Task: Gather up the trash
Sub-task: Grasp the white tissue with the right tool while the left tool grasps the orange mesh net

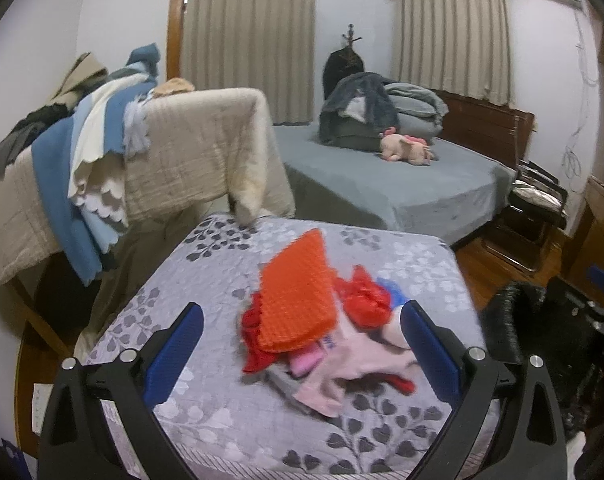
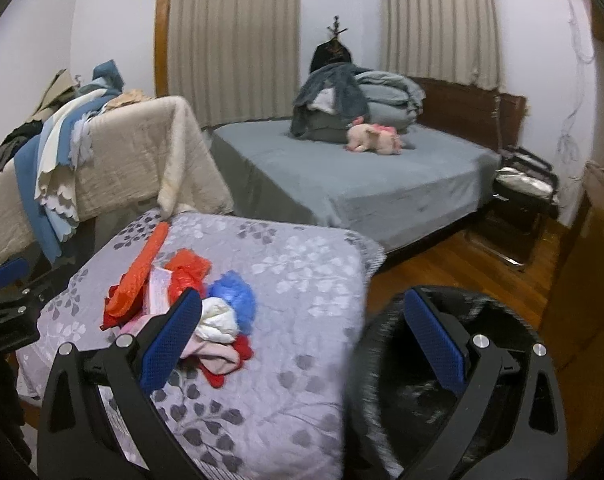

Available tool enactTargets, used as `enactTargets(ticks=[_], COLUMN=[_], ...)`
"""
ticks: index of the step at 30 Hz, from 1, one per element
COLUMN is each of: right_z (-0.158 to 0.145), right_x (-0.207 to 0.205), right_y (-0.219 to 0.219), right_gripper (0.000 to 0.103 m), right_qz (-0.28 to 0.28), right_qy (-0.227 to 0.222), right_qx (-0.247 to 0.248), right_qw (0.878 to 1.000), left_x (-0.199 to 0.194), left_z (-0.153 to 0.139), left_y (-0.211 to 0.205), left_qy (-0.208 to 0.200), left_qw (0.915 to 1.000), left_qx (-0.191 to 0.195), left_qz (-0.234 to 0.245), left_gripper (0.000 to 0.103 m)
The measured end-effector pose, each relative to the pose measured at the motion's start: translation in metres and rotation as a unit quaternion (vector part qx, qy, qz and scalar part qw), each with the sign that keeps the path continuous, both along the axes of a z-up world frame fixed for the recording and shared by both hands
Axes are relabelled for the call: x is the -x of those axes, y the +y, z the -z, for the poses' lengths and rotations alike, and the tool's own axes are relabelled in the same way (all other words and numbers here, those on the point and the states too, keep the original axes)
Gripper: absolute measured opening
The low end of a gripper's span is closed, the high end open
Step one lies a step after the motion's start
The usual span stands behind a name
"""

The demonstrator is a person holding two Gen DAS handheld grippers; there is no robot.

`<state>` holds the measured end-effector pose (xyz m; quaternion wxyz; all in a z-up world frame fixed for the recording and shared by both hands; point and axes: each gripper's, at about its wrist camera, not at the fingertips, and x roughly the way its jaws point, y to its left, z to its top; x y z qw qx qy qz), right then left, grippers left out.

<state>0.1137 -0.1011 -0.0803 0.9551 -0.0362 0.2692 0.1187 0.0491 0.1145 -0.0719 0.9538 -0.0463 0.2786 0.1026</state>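
**Both grippers spread wide above the trash pile**

Left gripper, jaws apart and empty, brackets a trash pile of orange, red, pink, white and blue scraps lying on a grey leaf-patterned cushion. Right gripper, jaws likewise apart and holding nothing, hangs at the cushion's right edge, above a black bin. A bed lies far behind.

Dim, even indoor light with a cool cast; both curtains are drawn. Fisheye bending curves the walls, and black vignette fills the corners. The trash pile is smeared by motion blur; shadows are soft.
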Motion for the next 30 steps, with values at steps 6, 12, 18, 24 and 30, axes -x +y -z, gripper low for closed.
enactTargets(ticks=[6,12,18,24,30], right_z=[0.037,0.075,0.092,0.110,0.119], right_x=[-0.032,-0.056,-0.065,-0.075,-0.075], right_y=[0.039,0.066,0.087,0.094,0.098], right_gripper=[0.087,0.078,0.073,0.060,0.037], right_qz=[-0.032,-0.061,-0.088,-0.108,-0.132], right_qy=[0.024,0.062,0.078,0.107,0.127], right_qx=[0.002,-0.002,0.017,0.021,0.020], right_qw=[0.999,0.996,0.993,0.988,0.983], left_x=[-0.012,-0.022,-0.030,-0.034,-0.039], left_z=[0.019,0.036,0.046,0.051,0.054], left_y=[0.024,0.044,0.054,0.053,0.050], left_qy=[0.007,0.019,0.029,0.033,0.038], left_qw=[0.9998,0.9992,0.9987,0.9989,0.9988], left_qx=[0.007,0.012,0.018,0.016,0.019], left_qz=[-0.018,-0.032,-0.038,-0.031,-0.025], left_gripper=[0.096,0.094,0.092,0.092,0.092])
